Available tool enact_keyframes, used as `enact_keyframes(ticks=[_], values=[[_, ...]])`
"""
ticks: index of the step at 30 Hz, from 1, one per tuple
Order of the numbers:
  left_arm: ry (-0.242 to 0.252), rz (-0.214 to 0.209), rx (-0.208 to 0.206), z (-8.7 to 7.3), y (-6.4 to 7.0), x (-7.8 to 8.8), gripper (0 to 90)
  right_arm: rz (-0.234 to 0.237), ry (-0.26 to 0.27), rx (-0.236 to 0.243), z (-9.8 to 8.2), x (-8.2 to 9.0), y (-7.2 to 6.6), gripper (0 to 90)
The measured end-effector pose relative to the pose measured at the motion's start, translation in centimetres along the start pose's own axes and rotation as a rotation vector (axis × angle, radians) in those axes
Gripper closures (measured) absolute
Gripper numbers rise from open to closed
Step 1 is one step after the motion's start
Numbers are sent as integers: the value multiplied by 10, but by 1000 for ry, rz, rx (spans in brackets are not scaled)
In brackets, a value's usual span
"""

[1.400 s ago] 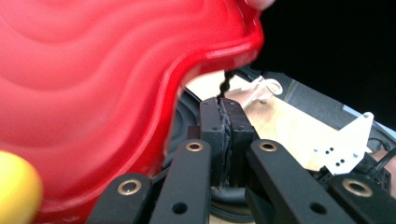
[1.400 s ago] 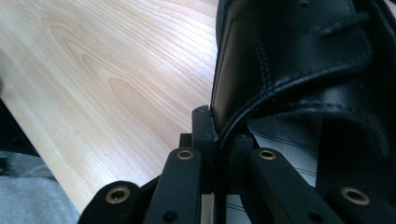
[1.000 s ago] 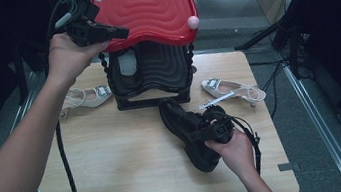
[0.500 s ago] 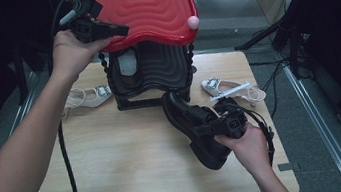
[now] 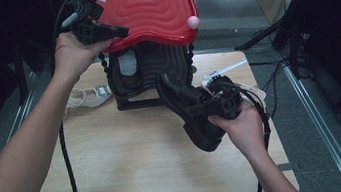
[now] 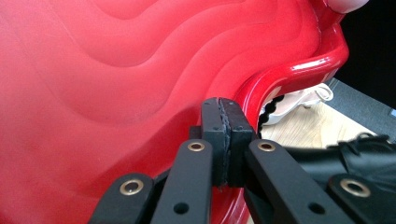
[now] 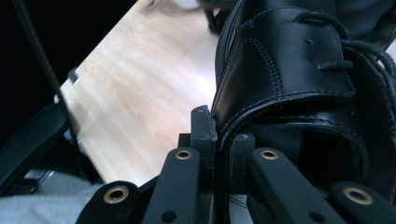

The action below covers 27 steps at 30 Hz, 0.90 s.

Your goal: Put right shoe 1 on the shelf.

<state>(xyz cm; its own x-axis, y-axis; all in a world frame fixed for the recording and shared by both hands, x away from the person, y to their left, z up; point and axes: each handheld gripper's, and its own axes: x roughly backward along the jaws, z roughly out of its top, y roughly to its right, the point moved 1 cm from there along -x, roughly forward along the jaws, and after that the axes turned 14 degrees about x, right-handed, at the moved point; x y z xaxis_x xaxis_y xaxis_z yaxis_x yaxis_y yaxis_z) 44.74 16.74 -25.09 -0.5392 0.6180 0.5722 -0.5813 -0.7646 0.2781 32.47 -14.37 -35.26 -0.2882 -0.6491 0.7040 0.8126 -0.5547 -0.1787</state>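
With the left gripper clamped on the raised red lid of the black case, the right gripper grasps the black lace-up shoe by its collar above the table's right half, apparently bound for the case's opening next.

Wooden table bears a black stand (white sandal beside).

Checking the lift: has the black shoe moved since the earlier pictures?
Yes. The black shoe, gripped by the right tongs, has risen off the table, its toe closer to the black rack.
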Motion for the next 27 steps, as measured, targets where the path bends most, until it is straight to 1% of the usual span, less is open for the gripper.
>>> enact_keyframes(ticks=[1,2,4,6,8,11,12,13,14,16,17,19,20,23,24,25,27], values=[[1,1,2,0,0,0,900,-5,2,4,4,-1,0,858],[1,5,1,0,0,0,900,-26,11,16,15,-6,2,857],[-1,13,0,-1,1,-1,900,-32,16,21,18,-8,2,856],[1,12,0,-1,1,0,900,-68,29,33,31,-19,3,856],[5,10,-1,-2,0,0,900,-74,35,35,33,-22,4,856],[7,10,-5,-2,0,0,900,-125,37,45,40,-36,7,853],[7,9,-4,-2,0,0,900,-140,42,53,42,-39,8,853],[8,10,-2,-2,0,0,900,-175,43,67,43,-45,8,853],[8,12,7,-2,1,0,900,-189,44,72,44,-49,8,855],[2,11,16,-2,0,0,900,-203,50,81,45,-55,7,856],[-1,11,20,-2,0,0,900,-215,55,93,46,-59,6,856],[0,11,19,-2,0,0,900,-226,46,91,46,-65,3,859],[2,10,16,-2,0,0,900,-229,45,104,45,-69,3,859],[2,12,9,-2,0,0,900,-214,59,94,42,-77,3,858],[3,14,11,-2,1,0,900,-217,71,98,41,-79,2,857],[3,15,4,-2,1,0,900,-219,72,99,42,-81,1,856],[1,16,-5,-2,1,0,900,-262,84,118,43,-84,-3,854]])
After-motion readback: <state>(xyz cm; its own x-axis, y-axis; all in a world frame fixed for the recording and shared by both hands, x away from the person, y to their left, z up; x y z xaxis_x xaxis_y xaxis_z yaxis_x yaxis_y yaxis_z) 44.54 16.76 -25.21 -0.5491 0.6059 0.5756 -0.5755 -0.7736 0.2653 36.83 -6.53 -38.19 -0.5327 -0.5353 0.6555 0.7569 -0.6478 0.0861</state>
